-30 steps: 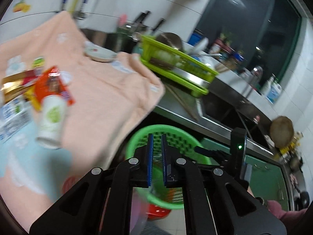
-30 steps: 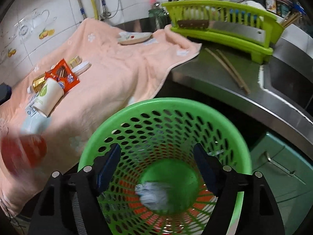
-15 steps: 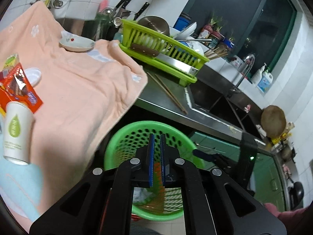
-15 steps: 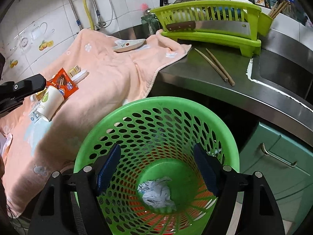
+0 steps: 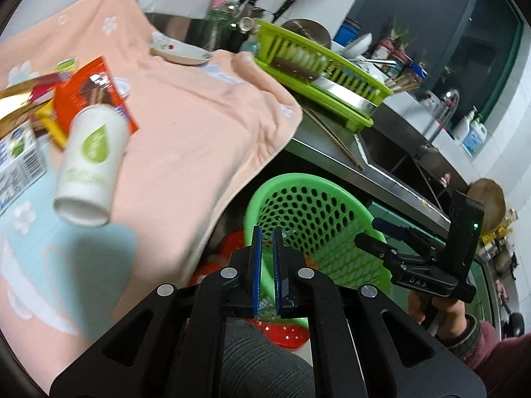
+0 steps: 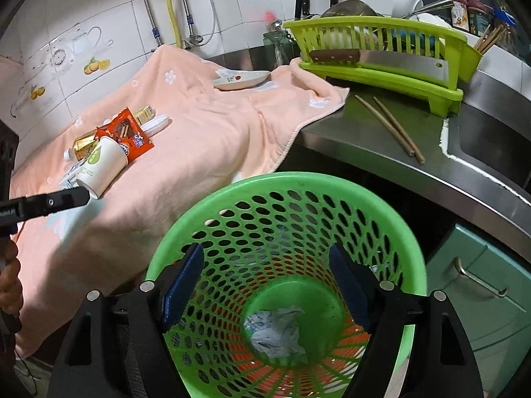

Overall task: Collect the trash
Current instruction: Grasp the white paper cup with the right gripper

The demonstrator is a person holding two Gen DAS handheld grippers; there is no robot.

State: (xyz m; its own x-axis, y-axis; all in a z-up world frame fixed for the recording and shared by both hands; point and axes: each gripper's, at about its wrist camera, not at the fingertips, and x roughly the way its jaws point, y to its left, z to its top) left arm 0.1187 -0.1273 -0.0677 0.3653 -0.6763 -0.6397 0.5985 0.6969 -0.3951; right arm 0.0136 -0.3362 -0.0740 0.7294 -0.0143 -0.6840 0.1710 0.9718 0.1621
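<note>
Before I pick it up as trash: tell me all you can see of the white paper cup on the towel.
The white paper cup lies on its side on the peach towel, empty as far as shows, open mouth toward the cameras. It looks like thin paper with a green leaf-drop logo and faint print. Its base end rests against an orange snack wrapper in a small litter pile. No gripper holds it.

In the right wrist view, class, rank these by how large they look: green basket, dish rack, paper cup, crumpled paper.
1. Green basket, though it sits nearest the camera.
2. Dish rack.
3. Paper cup and crumpled paper: too alike to rank.
</note>
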